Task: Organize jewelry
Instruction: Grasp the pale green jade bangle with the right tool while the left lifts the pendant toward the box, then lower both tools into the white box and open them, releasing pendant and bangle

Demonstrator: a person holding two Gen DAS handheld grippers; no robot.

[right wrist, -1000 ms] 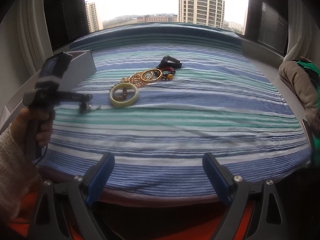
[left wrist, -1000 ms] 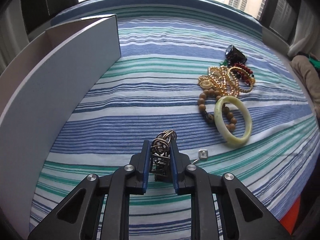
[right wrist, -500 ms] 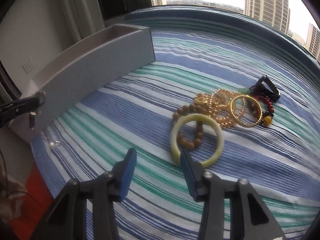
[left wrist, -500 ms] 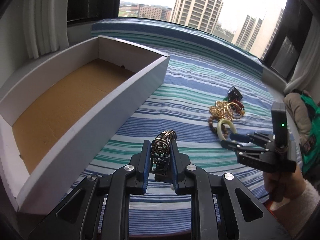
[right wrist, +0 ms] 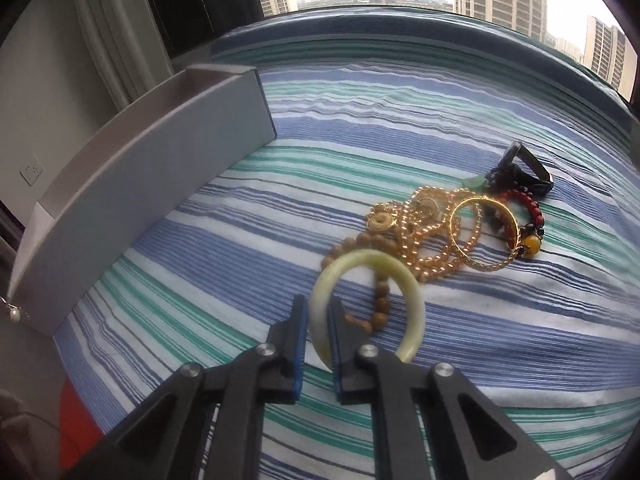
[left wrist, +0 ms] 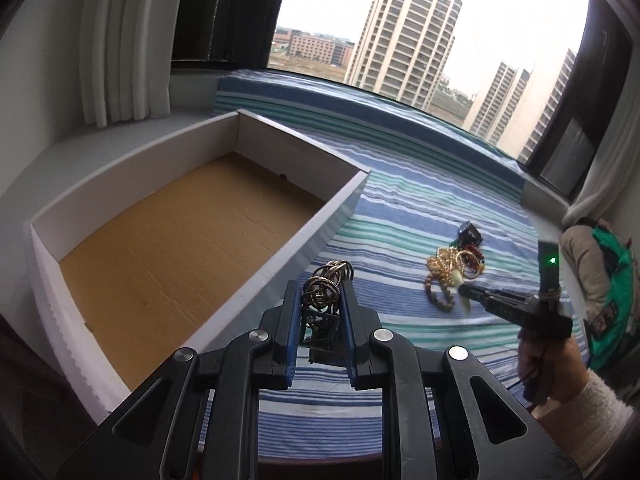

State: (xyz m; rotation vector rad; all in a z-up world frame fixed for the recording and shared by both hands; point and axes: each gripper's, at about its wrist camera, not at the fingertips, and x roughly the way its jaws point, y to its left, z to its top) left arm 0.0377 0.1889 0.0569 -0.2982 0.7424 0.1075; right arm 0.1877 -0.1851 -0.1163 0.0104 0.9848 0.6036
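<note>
Carrying a tangled bronze wire-link bracelet [left wrist: 326,280] clamped in the left tongs [left wrist: 320,312], just beside the long wall of the open white cardboard box with a bare brown floor [left wrist: 340,216] at the left edge of the blue-and-green striped mattress [right wrist: 360,120]. Meanwhile pinching the near rim of the pale green jade bangle [right wrist: 416,300] in the narrowed right tongs [right wrist: 318,324], among the heaped gold chains and wooden beads [right wrist: 424,228] toward the mattress's right side. Next, probably swinging left over the wall and releasing low, then lifting the bangle clear of the beads threading it.
</note>
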